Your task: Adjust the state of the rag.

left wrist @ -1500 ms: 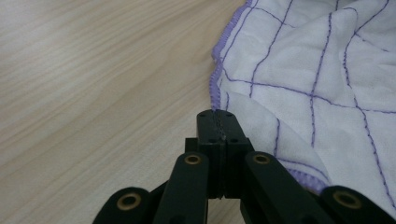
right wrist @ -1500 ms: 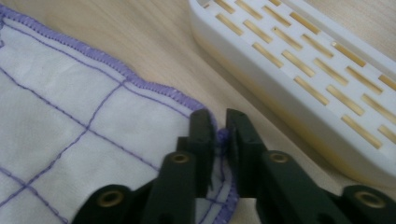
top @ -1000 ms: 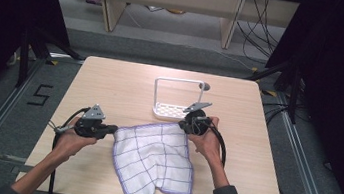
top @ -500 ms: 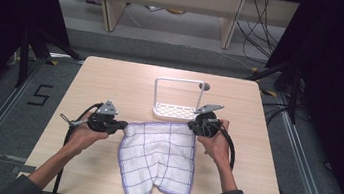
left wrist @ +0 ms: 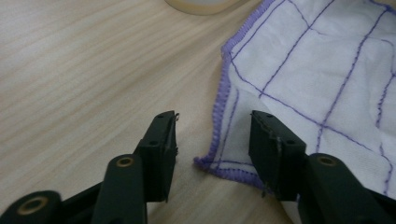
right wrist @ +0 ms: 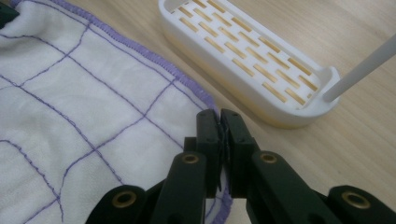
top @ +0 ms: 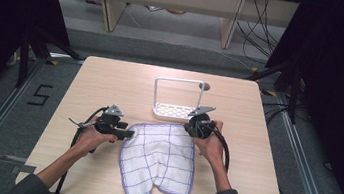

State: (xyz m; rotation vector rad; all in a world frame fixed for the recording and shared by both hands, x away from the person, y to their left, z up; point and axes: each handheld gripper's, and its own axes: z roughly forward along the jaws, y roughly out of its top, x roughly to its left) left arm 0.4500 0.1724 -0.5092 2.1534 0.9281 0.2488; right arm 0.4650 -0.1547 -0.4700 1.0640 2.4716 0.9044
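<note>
left gripper [left wrist: 212, 140] jaws wide, corner of checked dishcloth [left wrist: 322, 70] btwn them, ungripped. right gripper [right wrist: 220, 122] jaws pinched on the cloth's hem, white drying rack [right wrist: 247, 56] just beyond. risk: left closes short, corner slips, cloth sags uneven.

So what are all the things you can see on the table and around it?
White cloth with purple grid lines and purple hem: one, lying crumpled on the near middle of the table.
White plastic slotted rack with a thin white frame: one, just beyond the cloth.
Light wooden table: one, centre.
Pale wooden shelf legs: far side, on the grey floor.
Black cables: several, far right floor.
Left gripper: black, jaws open around the cloth's corner.
Right gripper: black, jaws shut on the cloth's edge beside the rack.
Person's hands: two, each holding a gripper.
</note>
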